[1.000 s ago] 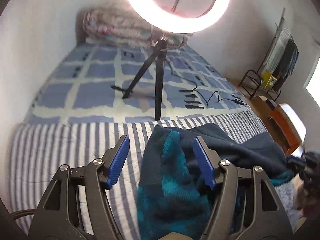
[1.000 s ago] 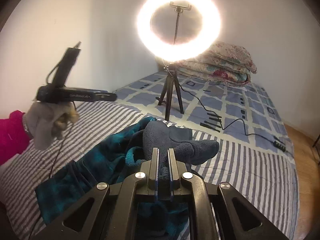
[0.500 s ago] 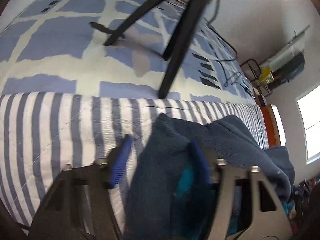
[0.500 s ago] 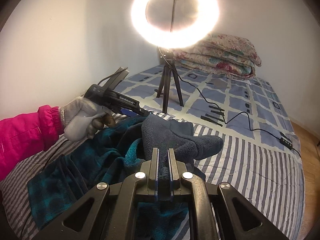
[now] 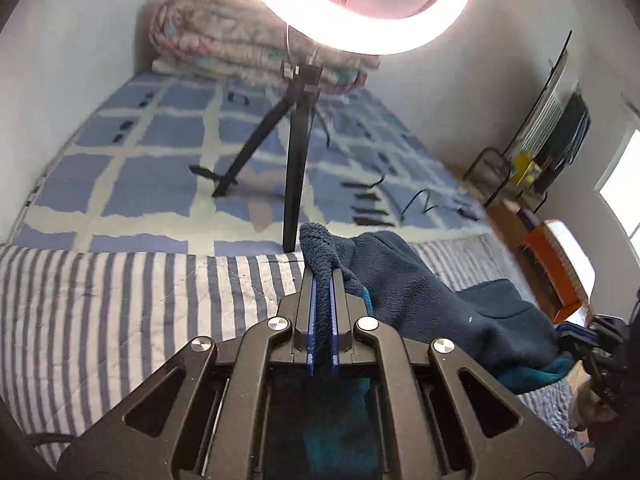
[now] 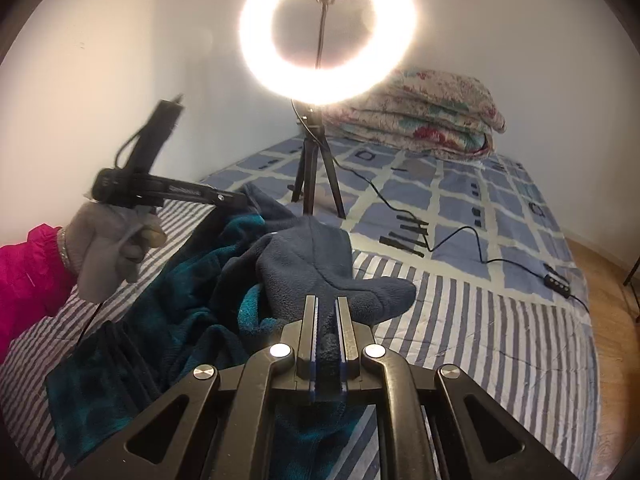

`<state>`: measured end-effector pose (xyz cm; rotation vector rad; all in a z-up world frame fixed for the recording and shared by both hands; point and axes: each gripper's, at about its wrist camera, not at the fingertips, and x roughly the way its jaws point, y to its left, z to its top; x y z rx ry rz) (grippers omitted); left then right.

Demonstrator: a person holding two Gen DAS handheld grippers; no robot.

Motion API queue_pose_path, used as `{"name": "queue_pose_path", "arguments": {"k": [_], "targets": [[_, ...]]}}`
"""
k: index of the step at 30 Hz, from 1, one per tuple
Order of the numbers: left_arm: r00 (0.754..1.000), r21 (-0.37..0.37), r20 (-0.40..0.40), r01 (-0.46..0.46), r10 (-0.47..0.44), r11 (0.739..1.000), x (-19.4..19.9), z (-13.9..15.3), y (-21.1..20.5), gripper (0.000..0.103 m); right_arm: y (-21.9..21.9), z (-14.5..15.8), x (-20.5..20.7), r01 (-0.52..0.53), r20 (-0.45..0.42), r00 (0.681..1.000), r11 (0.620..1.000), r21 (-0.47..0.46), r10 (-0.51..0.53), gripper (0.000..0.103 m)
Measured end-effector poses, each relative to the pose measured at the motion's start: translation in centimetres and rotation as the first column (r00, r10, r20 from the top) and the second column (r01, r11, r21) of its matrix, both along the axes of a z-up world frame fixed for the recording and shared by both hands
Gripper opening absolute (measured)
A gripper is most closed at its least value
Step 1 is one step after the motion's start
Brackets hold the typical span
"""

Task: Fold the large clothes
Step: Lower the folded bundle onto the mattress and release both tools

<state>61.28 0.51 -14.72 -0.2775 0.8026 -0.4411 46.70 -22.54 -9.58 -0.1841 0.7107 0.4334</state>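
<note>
Gripping, left wrist view: your left tongs [image 5: 322,292] are pressed together on a bunched edge of the dark blue fleece garment [image 5: 420,292], a tuft of it poking out past the tips.
Garment, left wrist view: it trails rightward over the striped bed cover [image 5: 120,300], teal lining showing beneath.
Backdrop, left wrist view: the ring light [image 5: 360,4] on its tripod [image 5: 294,168] stands on the checked sheet beyond.
Right wrist view: your right tongs [image 6: 327,328] are clamped on another fold of the same fleece, which lies heaped on the bed cover just ahead.
Across the frame: your gloved left hand [image 6: 108,252], in a pink sleeve [image 6: 28,276], holds the other tool at the garment's far edge.
Step in hand: both edges look secured, so the fold seems barely begun.
Next move: likely calls for you to lift and spread the fleece flat, keeping clear of the tripod.
</note>
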Motion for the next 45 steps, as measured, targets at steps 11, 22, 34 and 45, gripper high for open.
{"name": "queue_pose_path", "arguments": {"k": [11, 22, 34, 45], "targets": [[0.998, 0.011, 0.066, 0.006, -0.007, 1.0, -15.6, 4.0, 4.5, 0.003, 1.0, 1.1, -10.3, 0.009, 0.012, 1.0, 0.999, -0.036, -0.009, 0.005], [0.996, 0.225, -0.007, 0.089, -0.09, 0.97, -30.3, -0.3, 2.2, 0.004, 1.6, -3.4, -20.2, 0.003, -0.135, 0.991, 0.995, -0.1, -0.017, 0.003], [0.998, 0.039, 0.024, -0.06, 0.059, 0.997, -34.4, 5.1, 9.4, 0.047, -2.2, 3.6, -23.5, 0.044, -0.095, 0.995, 0.991, 0.126, -0.032, 0.045], [0.946, -0.173, -0.298, -0.185, 0.127, 0.967, -27.5, -0.9, 11.0, 0.06, -1.9, -1.9, -18.8, 0.357, -0.444, 0.869, 0.898, 0.256, -0.219, 0.061]]}}
